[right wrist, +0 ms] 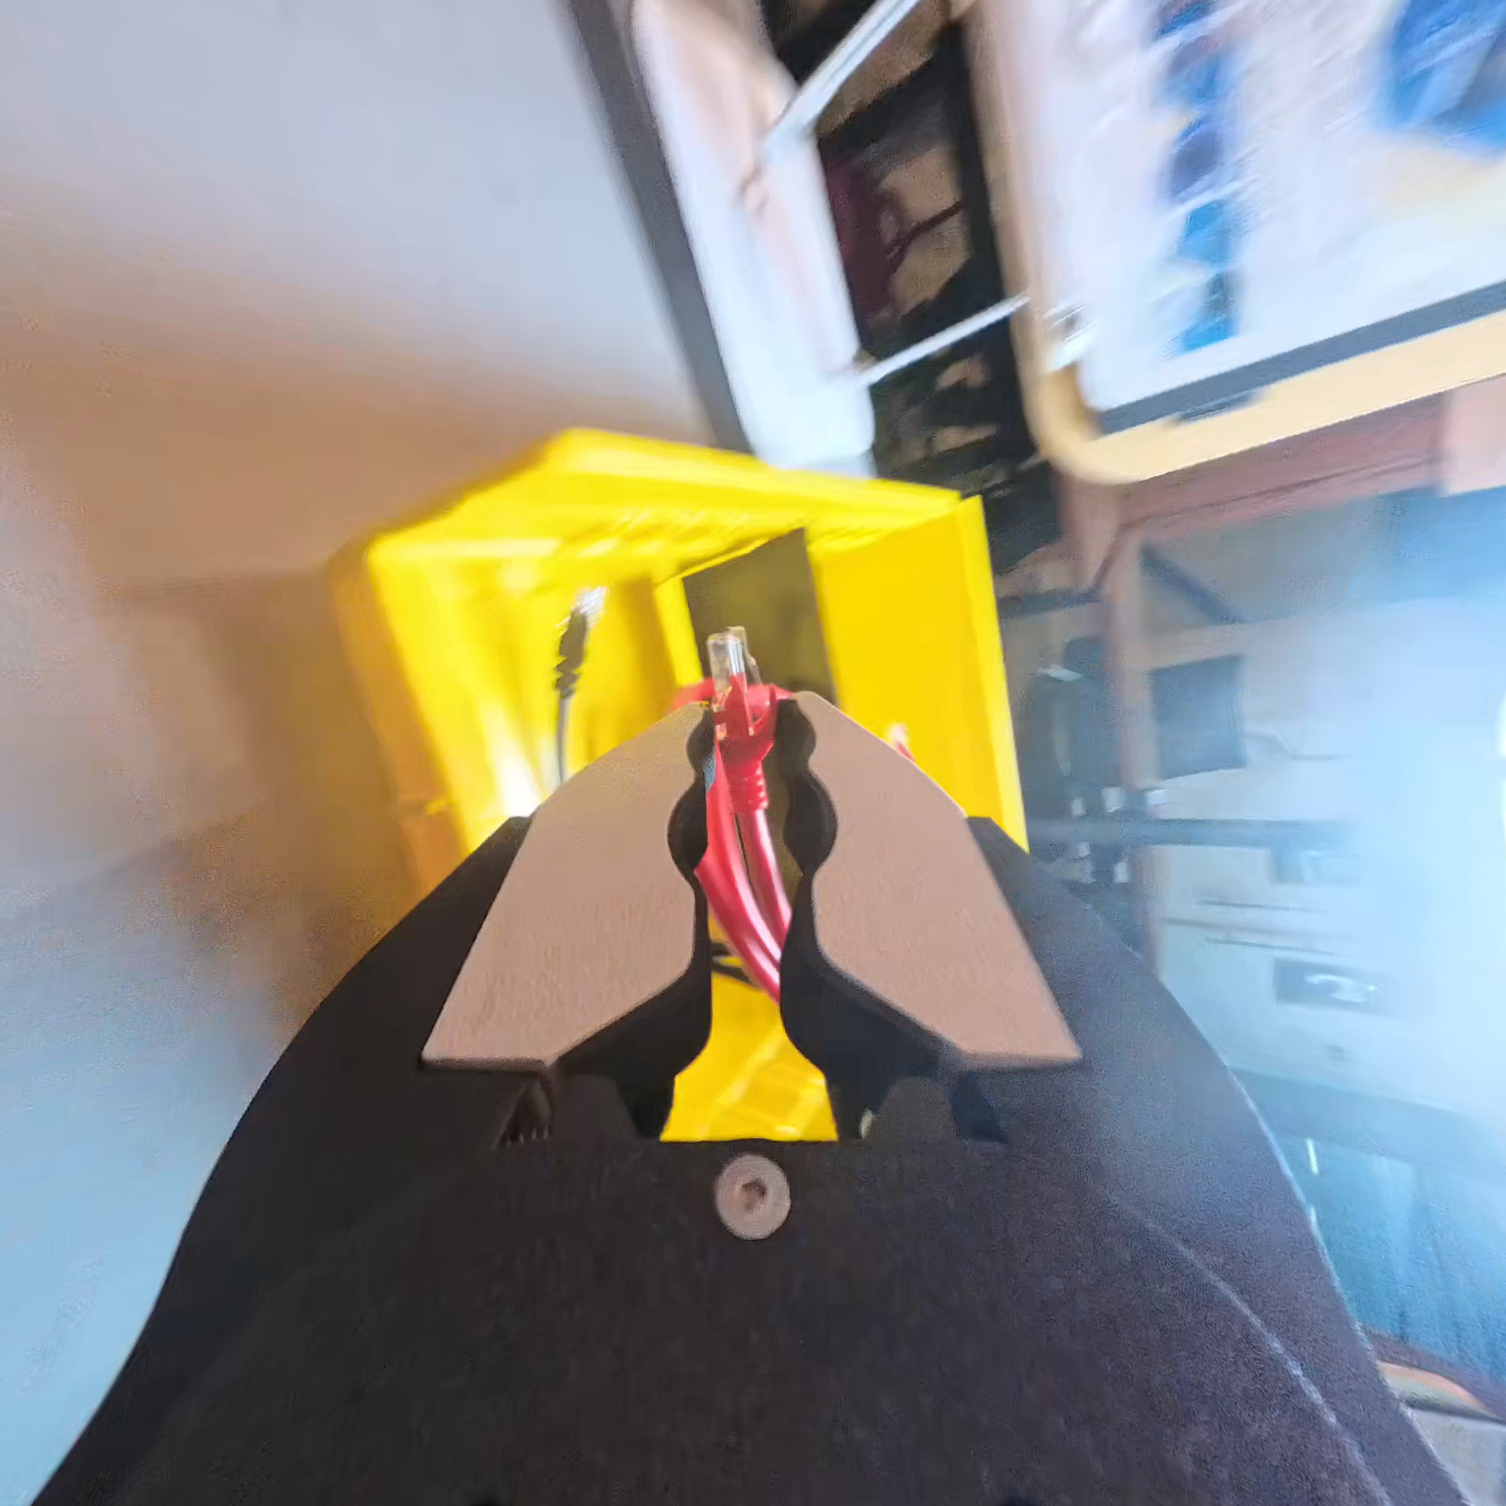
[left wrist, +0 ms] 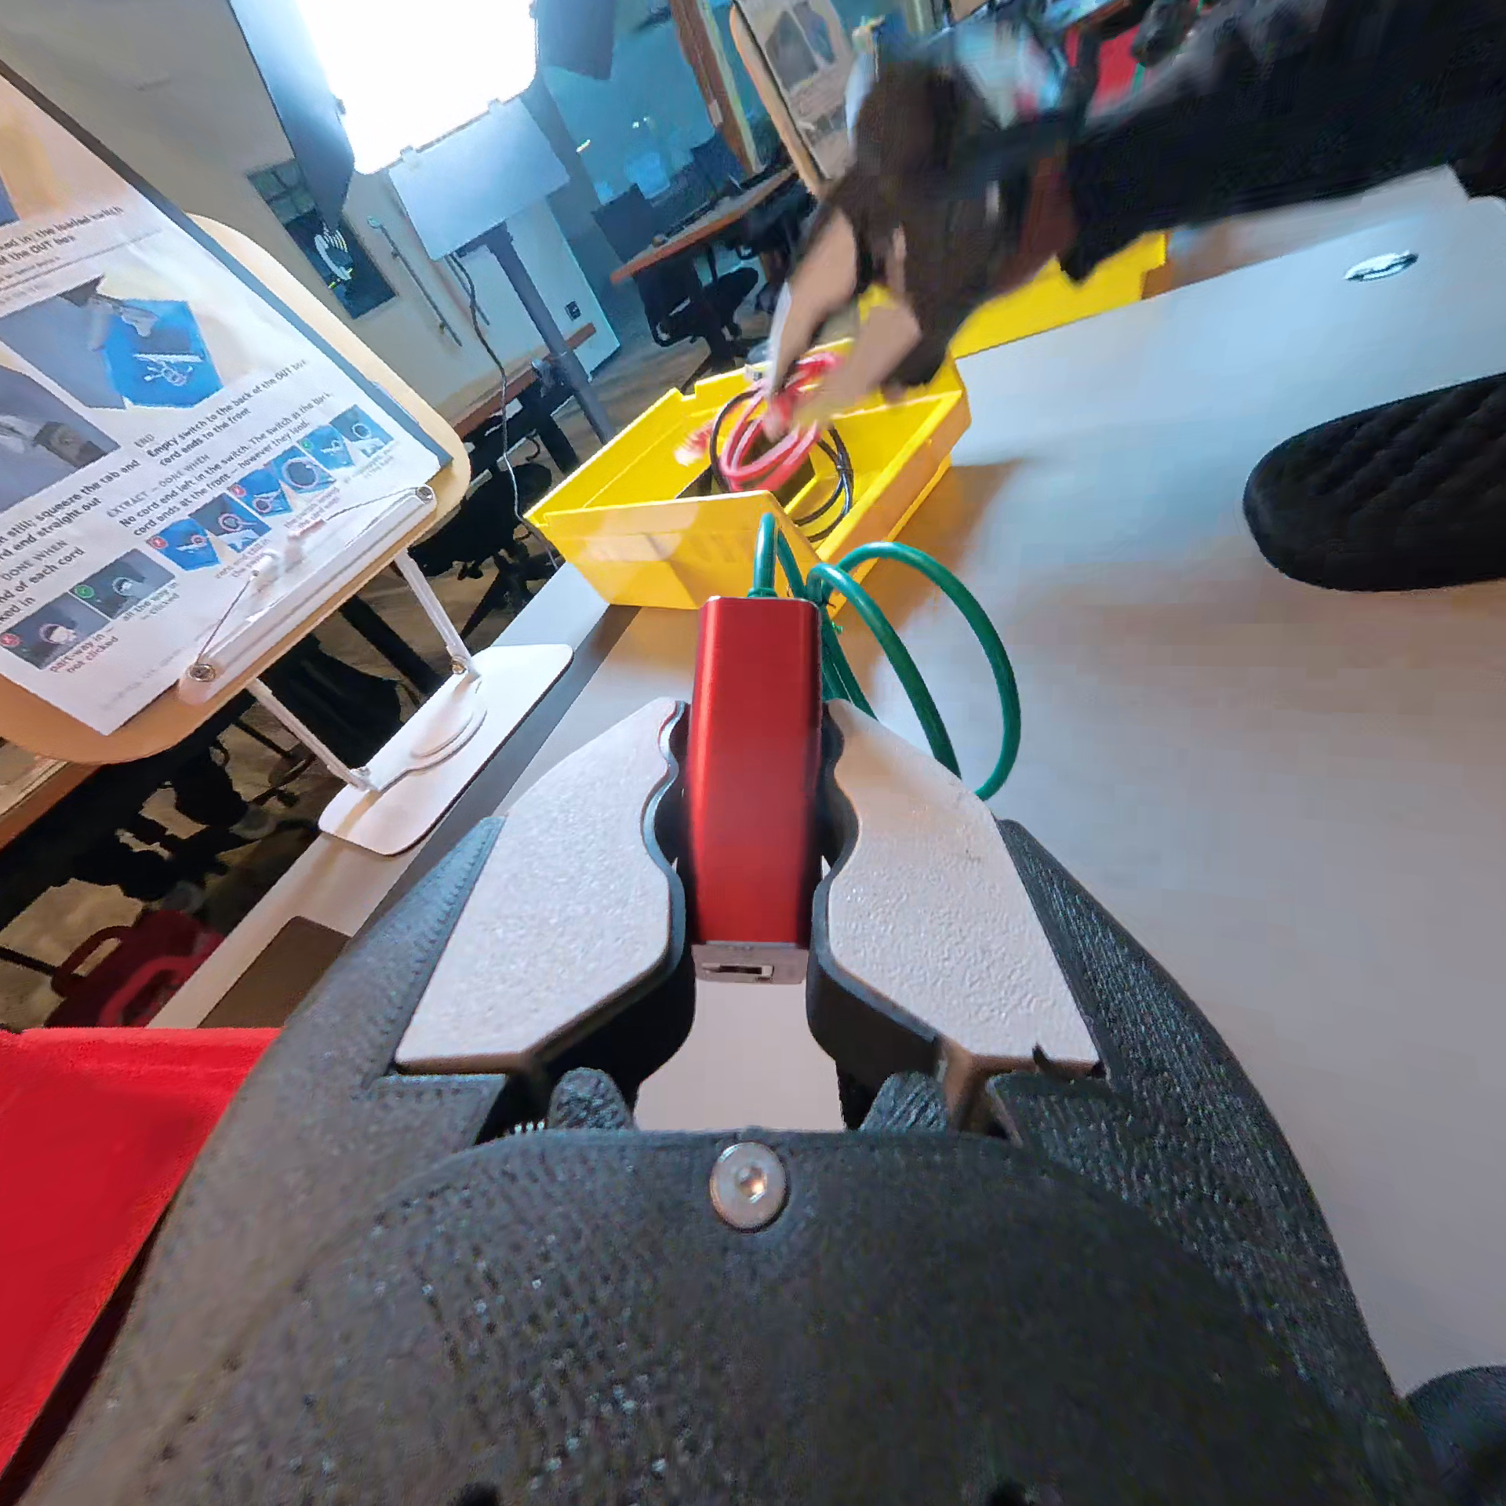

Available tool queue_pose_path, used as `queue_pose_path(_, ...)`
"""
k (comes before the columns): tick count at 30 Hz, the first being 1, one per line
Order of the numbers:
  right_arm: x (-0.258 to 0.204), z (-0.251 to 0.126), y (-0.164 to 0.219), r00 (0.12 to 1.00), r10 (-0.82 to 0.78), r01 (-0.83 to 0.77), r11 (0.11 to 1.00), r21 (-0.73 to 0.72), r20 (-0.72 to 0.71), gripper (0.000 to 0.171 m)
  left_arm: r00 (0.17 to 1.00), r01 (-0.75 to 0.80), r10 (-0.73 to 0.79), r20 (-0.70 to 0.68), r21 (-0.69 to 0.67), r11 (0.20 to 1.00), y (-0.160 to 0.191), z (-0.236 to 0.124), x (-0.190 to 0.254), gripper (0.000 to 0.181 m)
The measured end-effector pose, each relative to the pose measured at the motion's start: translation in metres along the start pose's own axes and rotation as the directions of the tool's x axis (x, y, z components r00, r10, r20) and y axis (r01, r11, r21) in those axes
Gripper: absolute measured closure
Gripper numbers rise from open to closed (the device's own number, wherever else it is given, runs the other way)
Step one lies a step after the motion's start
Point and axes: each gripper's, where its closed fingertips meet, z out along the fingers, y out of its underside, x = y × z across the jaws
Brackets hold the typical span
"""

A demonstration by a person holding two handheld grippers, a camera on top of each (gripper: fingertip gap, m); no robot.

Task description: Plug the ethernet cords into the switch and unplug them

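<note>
Left gripper [left wrist: 751,733] clamped on slim red metal switch [left wrist: 751,774], long axis pointing away toward open yellow plastic bin [left wrist: 652,562], green cord [left wrist: 921,644] looping at its right side; right gripper [right wrist: 746,717] clamped on red ethernet cord [right wrist: 746,782] over that bin, well apart; black cord [right wrist: 570,652] alongside.

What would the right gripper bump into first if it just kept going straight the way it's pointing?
Probably the yellow bin: the right gripper, shut on the red cord, points into it, toward a dark panel at its far side. The picture is blurred, so depth is uncertain.
</note>
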Motion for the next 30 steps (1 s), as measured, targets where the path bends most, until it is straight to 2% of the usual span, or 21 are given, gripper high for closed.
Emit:
queue_pose_path(2,-0.039,0.019,0.023,0.994,0.056,-0.05,0.997,-0.057,0.094,0.148,1.0,0.009,-0.009,-0.003,0.004,1.0,0.001,0.0,0.0,0.153)
queue_pose_path(3,-0.043,0.023,0.027,0.985,0.139,-0.133,0.989,-0.06,0.099,0.153,1.0,0.017,-0.017,-0.007,0.008,1.0,0.001,0.001,0.0,0.153)
queue_pose_path(6,-0.04,0.01,0.009,0.929,0.293,-0.302,0.953,0.008,0.226,0.116,0.998,0.044,-0.043,-0.042,0.019,0.999,0.001,0.004,0.004,0.153)
queue_pose_path(8,-0.037,-0.009,-0.017,0.867,0.357,-0.405,0.911,0.075,0.348,0.111,0.995,0.054,-0.051,-0.08,0.03,0.998,0.0,0.006,0.01,0.153)
queue_pose_path(10,-0.035,-0.035,-0.052,0.831,0.338,-0.449,0.876,0.175,0.442,0.112,0.991,0.066,-0.06,-0.119,0.046,0.997,-0.003,0.008,0.017,0.153)
queue_pose_path(13,-0.052,-0.078,-0.111,0.81,0.209,-0.44,0.834,0.332,0.547,0.119,0.983,0.075,-0.062,-0.174,0.067,0.995,-0.009,0.01,0.029,0.153)
queue_pose_path(15,-0.072,-0.101,-0.144,0.817,0.094,-0.382,0.827,0.412,0.569,0.124,0.978,0.063,-0.046,-0.204,0.079,0.995,-0.014,0.011,0.037,0.153)
queue_pose_path(18,-0.104,-0.118,-0.177,0.851,-0.082,-0.226,0.834,0.504,0.518,0.138,0.969,0.034,-0.009,-0.247,0.096,0.995,-0.021,0.013,0.052,0.153)
queue_pose_path(20,-0.121,-0.123,-0.192,0.852,-0.167,-0.156,0.824,0.545,0.496,0.154,0.965,-0.002,0.027,-0.259,0.096,0.995,-0.024,0.014,0.06,0.153)
queue_pose_path(30,-0.14,-0.123,-0.211,0.836,-0.169,-0.181,0.814,0.552,0.522,0.157,0.959,-0.034,0.057,-0.277,0.087,0.996,-0.024,0.017,0.071,0.153)
